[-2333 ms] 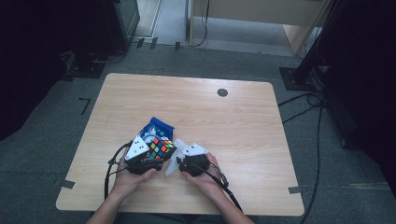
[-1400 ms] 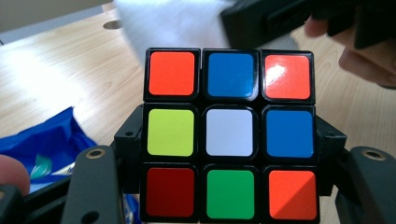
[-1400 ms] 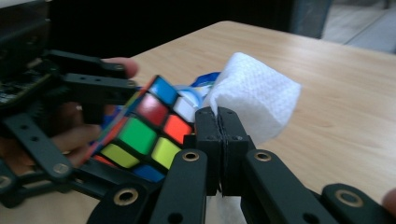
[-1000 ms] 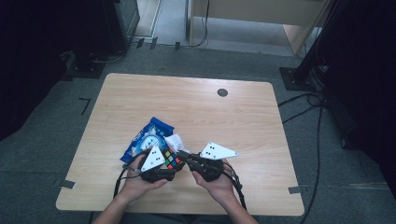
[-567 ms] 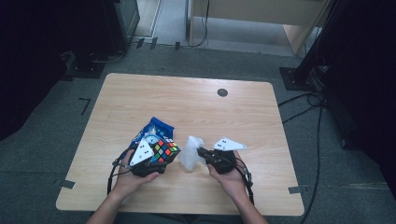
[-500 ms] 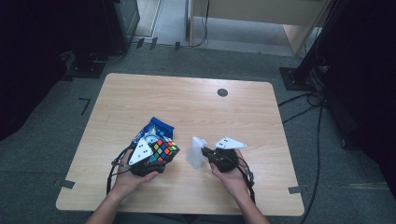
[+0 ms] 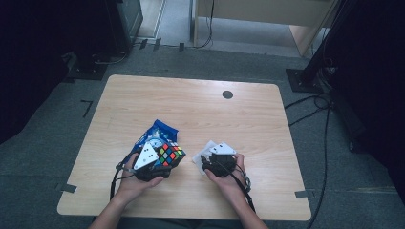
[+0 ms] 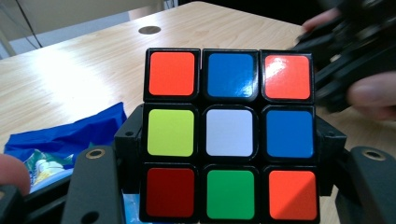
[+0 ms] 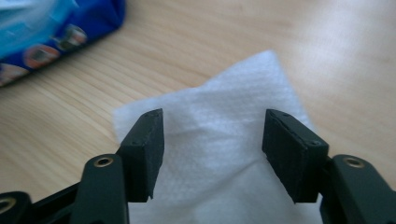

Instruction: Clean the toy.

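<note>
Cube [image 8: 229, 134]: colour puzzle, lower left of centre in the high view, pinched in the left claw [image 7: 154, 164].
Right claw [image 9: 212, 156]: spread, hanging over the white tissue [image 9: 224, 140] on the bench [image 7: 200, 114].
Blue packet [image 7: 155, 133]: just behind the cube.

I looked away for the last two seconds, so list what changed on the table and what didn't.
The right gripper drew away from the cube to the person's right, carrying the white wipe off it. It then set the wipe flat on the table and let go: its jaws now stand open above it. The left gripper stayed shut on the puzzle cube, and the blue packet stayed behind it.
</note>
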